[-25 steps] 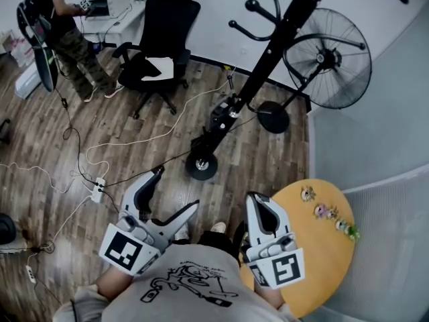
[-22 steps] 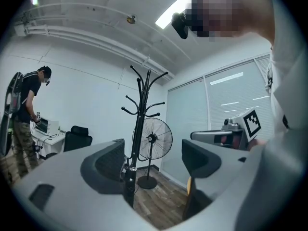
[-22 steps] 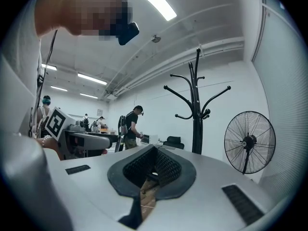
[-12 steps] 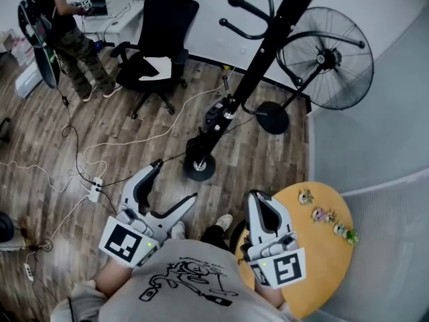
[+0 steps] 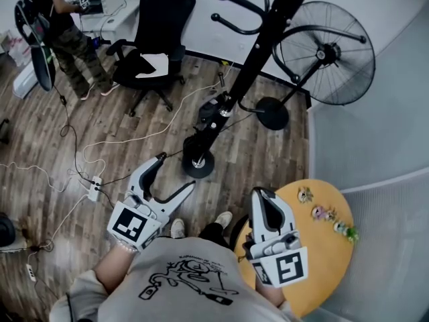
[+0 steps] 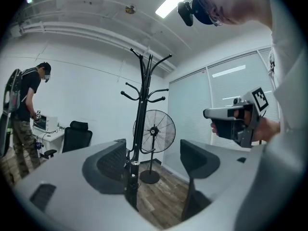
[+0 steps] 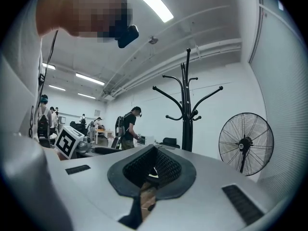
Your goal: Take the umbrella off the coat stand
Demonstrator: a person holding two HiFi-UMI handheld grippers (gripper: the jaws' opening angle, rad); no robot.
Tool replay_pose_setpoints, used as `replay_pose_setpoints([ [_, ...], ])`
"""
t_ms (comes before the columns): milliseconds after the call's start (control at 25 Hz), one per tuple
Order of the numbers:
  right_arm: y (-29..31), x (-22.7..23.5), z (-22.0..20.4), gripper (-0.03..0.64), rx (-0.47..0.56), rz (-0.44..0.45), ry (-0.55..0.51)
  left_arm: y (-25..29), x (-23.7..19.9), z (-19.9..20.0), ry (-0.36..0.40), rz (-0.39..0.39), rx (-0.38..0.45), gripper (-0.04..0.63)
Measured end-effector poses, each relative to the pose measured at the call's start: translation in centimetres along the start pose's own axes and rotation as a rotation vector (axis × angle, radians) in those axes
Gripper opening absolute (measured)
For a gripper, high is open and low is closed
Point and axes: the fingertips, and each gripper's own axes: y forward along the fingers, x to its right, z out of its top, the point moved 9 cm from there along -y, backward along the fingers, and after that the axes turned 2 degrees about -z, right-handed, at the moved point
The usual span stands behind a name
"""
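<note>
Approaching only: umbrella hangs low on coat stand (untouched, I judge). My left gripper gapes empty, right gripper closed on nothing, both well short.

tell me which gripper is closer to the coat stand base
Left. In the head view the left gripper, open, shows just short of the coat stand base; the right gripper is farther off to the side, beside the yellow table.
</note>
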Motion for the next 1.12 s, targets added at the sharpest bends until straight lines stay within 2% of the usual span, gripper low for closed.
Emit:
replay_pose_setpoints([
  [200, 0.3, 0.3, -0.4, 0.014, -0.001, -0.018, 0.012, 2.1, -1.1, -2.6, 0.022, -0.019, -0.055, 0.334],
  [440, 0.5, 0.7, -0.5, 0.014, -0.004, -0.031, 0.015, 5.0, -3.0, -6.3, 0.034, -0.007, -0.076, 0.307],
  [920, 1.1, 2.0, -0.7, 0.014, -0.013, -0.046, 0.017, 9.6, -5.0, -11.6, 0.102, -0.01, -0.16, 0.304],
  [1120, 1.5, 2.3, -0.6, 0.014, -0.012, -0.049, 0.016, 11.3, -5.7, -13.4, 0.113, -0.023, -0.167, 0.304],
])
